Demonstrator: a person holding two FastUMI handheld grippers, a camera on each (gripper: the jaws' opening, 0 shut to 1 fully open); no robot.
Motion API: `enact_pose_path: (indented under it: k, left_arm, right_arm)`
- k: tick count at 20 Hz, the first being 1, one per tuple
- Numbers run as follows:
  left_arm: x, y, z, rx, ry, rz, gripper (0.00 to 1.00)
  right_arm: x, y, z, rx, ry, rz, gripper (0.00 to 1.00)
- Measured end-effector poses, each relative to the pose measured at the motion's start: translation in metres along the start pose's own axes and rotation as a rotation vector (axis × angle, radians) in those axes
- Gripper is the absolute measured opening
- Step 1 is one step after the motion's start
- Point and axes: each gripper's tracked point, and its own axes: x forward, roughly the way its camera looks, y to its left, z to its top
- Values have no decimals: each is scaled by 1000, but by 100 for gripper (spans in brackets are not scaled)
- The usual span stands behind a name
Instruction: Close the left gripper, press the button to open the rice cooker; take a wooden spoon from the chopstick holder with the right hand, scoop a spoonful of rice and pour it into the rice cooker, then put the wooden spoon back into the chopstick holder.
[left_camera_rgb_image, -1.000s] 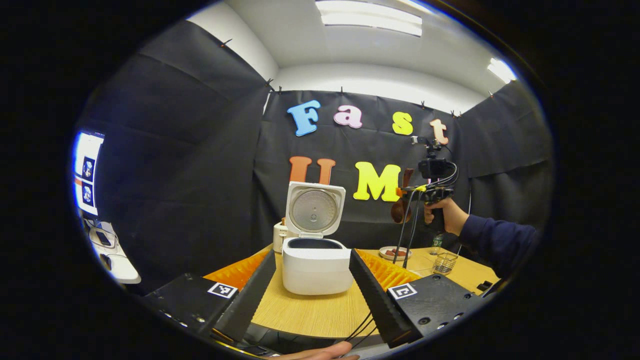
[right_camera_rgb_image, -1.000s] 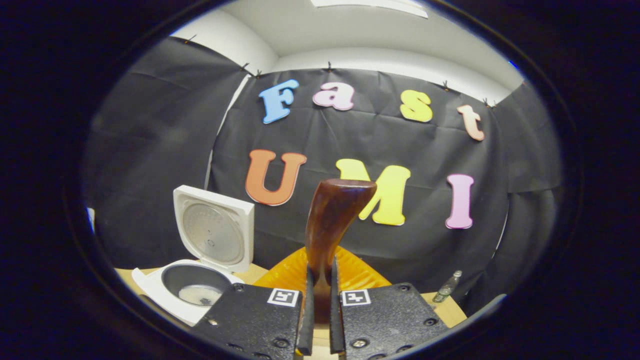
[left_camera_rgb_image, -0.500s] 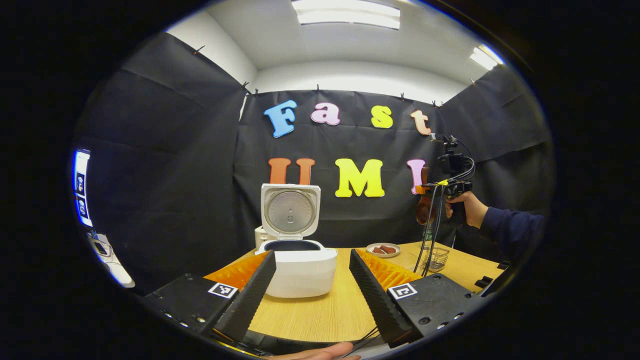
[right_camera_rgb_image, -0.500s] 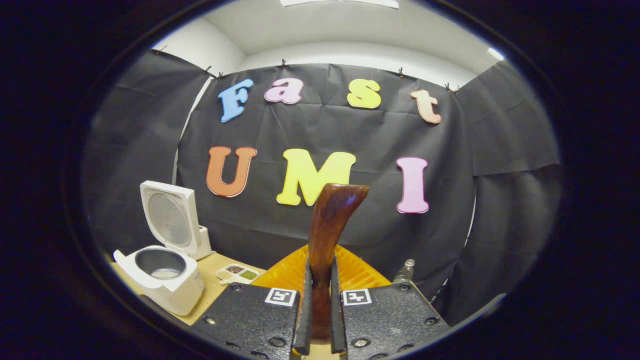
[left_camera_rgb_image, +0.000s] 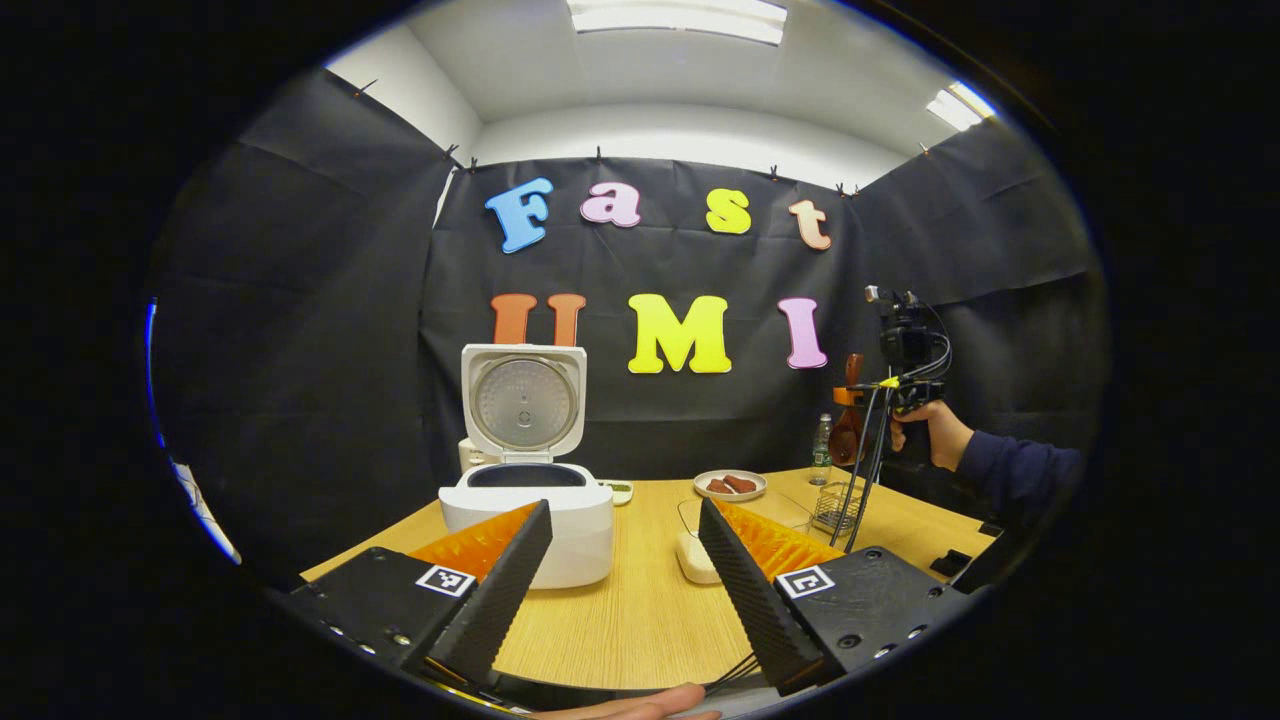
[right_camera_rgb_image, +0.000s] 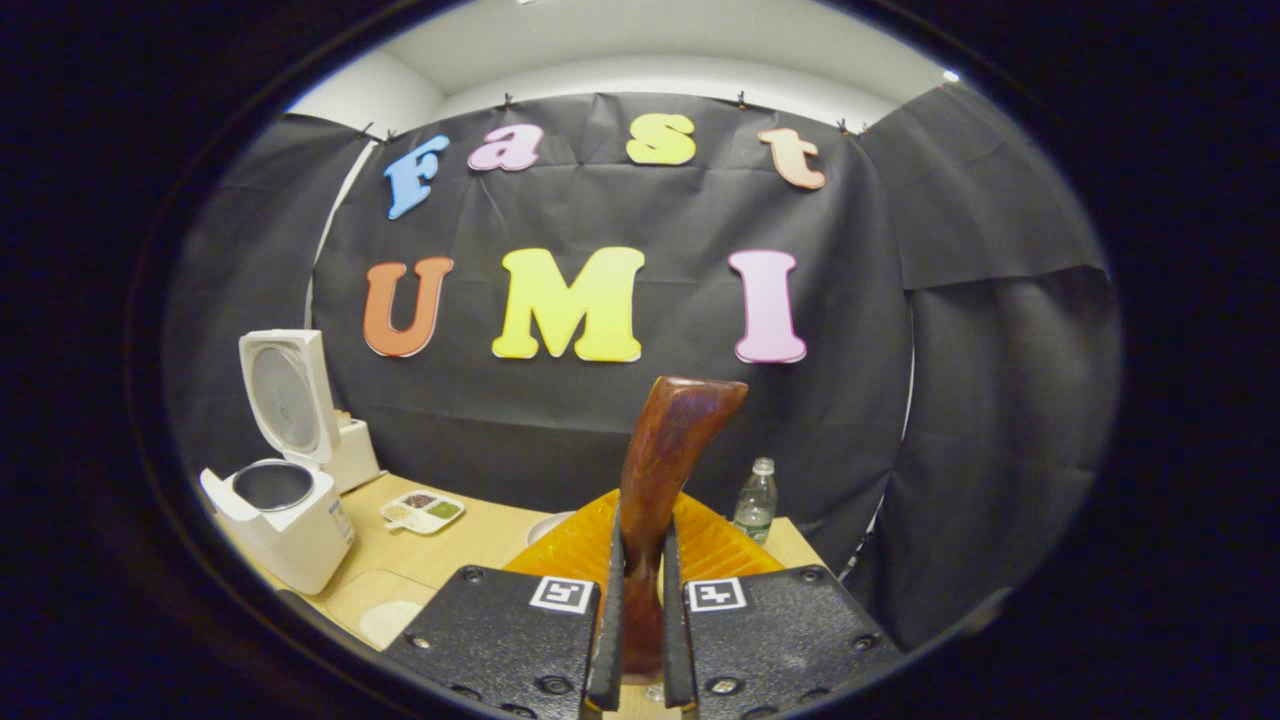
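Observation:
The white rice cooker stands on the wooden table with its lid up; the right gripper view has the cooker at the far left. My left gripper is open with nothing between its fingers, low in front of the cooker. Over the table's right end a hand holds my right gripper above the wire chopstick holder. The right gripper is shut on the dark wooden spoon, which stands up between the fingers. A clear container of white rice lies before the cooker.
A plate with brown food and a water bottle stand at the back right of the table. A small divided tray of grains lies beside the cooker. A dark sleeve reaches in from the right.
The right gripper has carried the spoon to the right, away from the cooker, and lower, over the wire holder. The left gripper's view has swung right; it stays open.

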Motion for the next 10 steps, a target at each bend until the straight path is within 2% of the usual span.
enact_pose_path:
  k: [5, 10]
  left_arm:
    - [25, -1, 1, -18, -1, 9, 94]
    - [59, 15, -4, -41, 18, 58, 94]
  right_arm:
    - [33, -27, -64, 44, 95, 3, 21]
    - [40, -44, -89, 94, 114, 42, 24]
